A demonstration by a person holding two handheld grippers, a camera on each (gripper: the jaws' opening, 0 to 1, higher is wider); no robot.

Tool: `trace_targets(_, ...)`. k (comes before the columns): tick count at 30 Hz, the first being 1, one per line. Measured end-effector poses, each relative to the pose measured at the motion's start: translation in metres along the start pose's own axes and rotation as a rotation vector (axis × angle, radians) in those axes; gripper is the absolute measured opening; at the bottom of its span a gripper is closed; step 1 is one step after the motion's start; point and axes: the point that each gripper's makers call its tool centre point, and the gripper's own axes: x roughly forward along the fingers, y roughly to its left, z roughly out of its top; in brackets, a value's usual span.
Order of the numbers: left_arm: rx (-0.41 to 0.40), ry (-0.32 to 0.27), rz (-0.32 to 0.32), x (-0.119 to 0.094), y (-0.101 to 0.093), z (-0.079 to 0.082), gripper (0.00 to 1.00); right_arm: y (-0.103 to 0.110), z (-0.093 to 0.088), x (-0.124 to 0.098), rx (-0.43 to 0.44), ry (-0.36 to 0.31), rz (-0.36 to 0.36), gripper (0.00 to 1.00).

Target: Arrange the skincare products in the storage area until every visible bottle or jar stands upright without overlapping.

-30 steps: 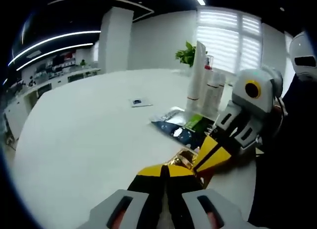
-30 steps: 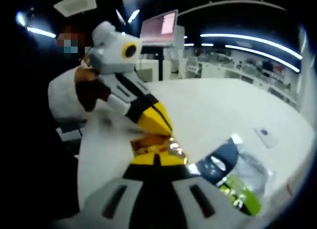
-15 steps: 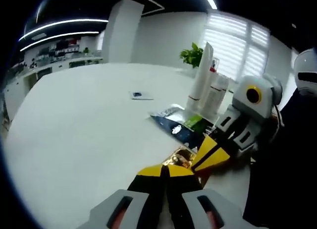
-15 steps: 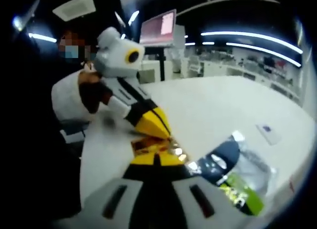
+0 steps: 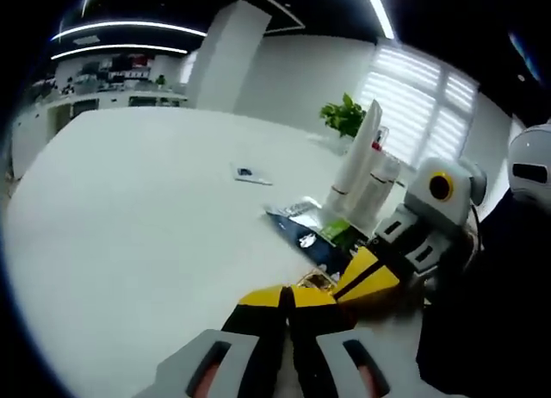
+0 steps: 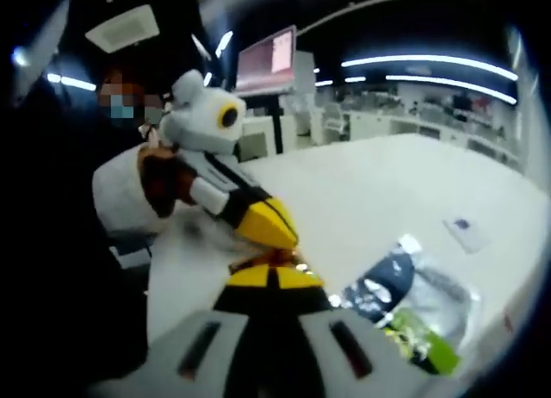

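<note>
Foil first: holding the left gripper [image 5: 288, 296] low over the white table [image 5: 129, 234], jaws pressed flat against each other, tips touching the edge of a crumpled gold foil piece [image 5: 315, 282]. Bringing the right gripper [image 5: 368, 274] in from the right side of the left gripper view, its yellow tips also closed to a seam and meeting the same foil from the other side. Not managing to tell whether either pair is actually pinching the foil or only pushing on it.

Seeing the skincare bottles [image 5: 362, 181] standing upright and close together on the table beyond the foil, white and tall, near a green plant [image 5: 344, 118] by the blinds. Noting flat sachets [image 5: 314, 234], dark blue, silver and green, lying between the bottles and the grippers, partly overlapping one another. Spotting a small card [image 5: 250, 175] lying alone, well apart to the left of the sachets.

Catching, in the right gripper view, a hand [image 6: 159, 178] gripping the left tool, with a monitor [image 6: 267, 60] behind.
</note>
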Motion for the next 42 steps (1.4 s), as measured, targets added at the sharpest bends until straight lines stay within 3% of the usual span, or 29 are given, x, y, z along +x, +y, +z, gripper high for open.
trace_targets(3, 0.003, -0.010, -0.001, 0.001, 0.002, 0.006, 0.00, -0.011, 0.006, -0.001, -0.003, -0.025, -0.044, 0.00)
trace_targets(6, -0.043, -0.027, -0.034, 0.003, 0.001, 0.015, 0.00, -0.013, 0.025, -0.006, 0.011, -0.110, -0.040, 0.00)
trace_targets(11, -0.090, -0.081, -0.058, 0.003, 0.004, 0.039, 0.00, -0.023, 0.040, -0.006, -0.002, -0.123, -0.079, 0.00)
trace_targets(16, -0.119, -0.142, -0.077, 0.002, 0.009, 0.063, 0.00, -0.027, 0.051, -0.005, 0.015, -0.149, -0.075, 0.00)
trace_targets(18, -0.148, -0.142, -0.111, 0.003, 0.008, 0.068, 0.00, -0.032, 0.055, -0.003, 0.024, -0.156, -0.088, 0.00)
trace_targets(22, -0.080, -0.149, -0.075, 0.007, 0.019, 0.075, 0.00, -0.042, 0.057, 0.001, 0.021, -0.141, -0.126, 0.00)
trace_targets(25, -0.012, -0.173, -0.044, 0.012, 0.027, 0.081, 0.00, -0.054, 0.058, 0.002, -0.046, -0.130, -0.187, 0.00)
trace_targets(26, 0.010, -0.182, -0.048, 0.013, 0.027, 0.084, 0.00, -0.053, 0.058, 0.003, -0.050, -0.119, -0.178, 0.00)
trace_targets(28, 0.047, -0.204, -0.051, 0.015, 0.025, 0.089, 0.01, -0.062, 0.064, 0.000, -0.116, -0.128, -0.241, 0.00)
trace_targets(34, 0.053, -0.235, -0.049, 0.023, 0.026, 0.101, 0.14, -0.060, 0.076, -0.004, -0.193, -0.116, -0.246, 0.00)
trace_targets(38, 0.076, -0.259, -0.019, 0.024, 0.030, 0.111, 0.24, -0.063, 0.088, -0.014, -0.166, -0.135, -0.230, 0.01)
trace_targets(40, 0.109, -0.271, 0.030, 0.023, 0.036, 0.118, 0.30, -0.065, 0.094, -0.021, -0.186, -0.138, -0.236, 0.05)
trace_targets(42, 0.113, -0.274, 0.033, 0.023, 0.034, 0.123, 0.36, -0.069, 0.100, -0.028, -0.191, -0.133, -0.236, 0.11)
